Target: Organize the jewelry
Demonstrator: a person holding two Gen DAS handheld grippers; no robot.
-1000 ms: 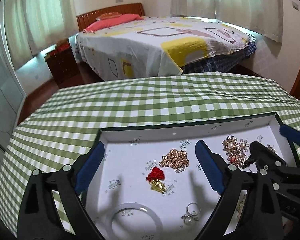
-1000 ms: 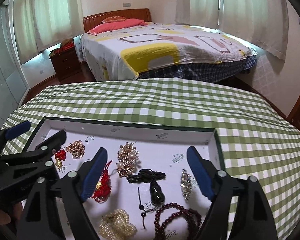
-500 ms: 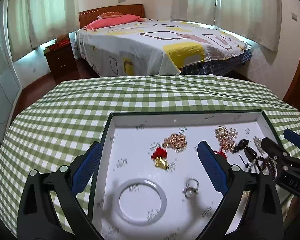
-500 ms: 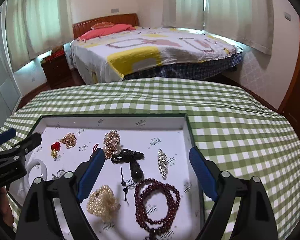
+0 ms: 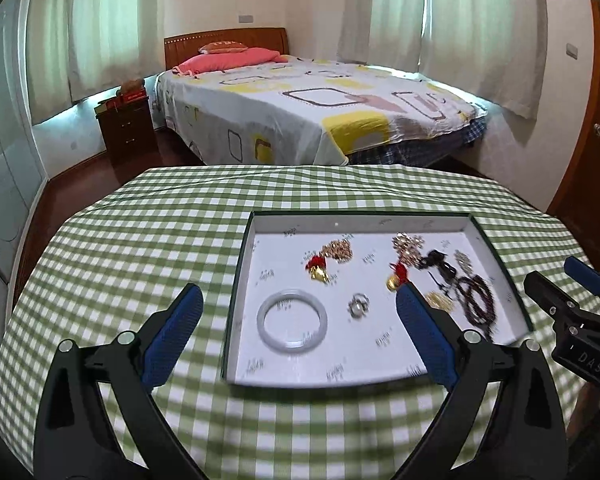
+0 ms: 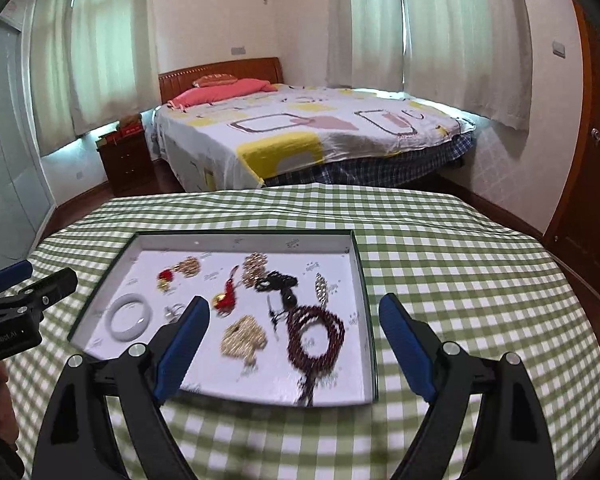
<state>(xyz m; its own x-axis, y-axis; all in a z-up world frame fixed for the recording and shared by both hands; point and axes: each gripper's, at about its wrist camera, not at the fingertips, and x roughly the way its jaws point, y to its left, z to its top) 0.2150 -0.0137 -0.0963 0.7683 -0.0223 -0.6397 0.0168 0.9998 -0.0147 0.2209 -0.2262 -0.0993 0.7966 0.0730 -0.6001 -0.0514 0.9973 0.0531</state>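
Left wrist view looked forward and down along own blue-padded fingers [image 5: 172,336] from near table edge, left of white tray [image 5: 240,264]; right gripper [image 5: 572,292] showed at its right edge. Right wrist view faced same way, set right of it, tray [image 6: 360,280] between its fingers [image 6: 184,336]; left gripper [image 6: 32,280] showed at its left edge. Both shared tray, green checked tablecloth [image 5: 140,232], bed [image 6: 300,132] beyond

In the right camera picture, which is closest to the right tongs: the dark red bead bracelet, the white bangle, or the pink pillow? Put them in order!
1. Dark red bead bracelet: in the tray, just ahead of the right tongs.
2. White bangle: at the tray's left end.
3. Pink pillow: far back, on the bed.
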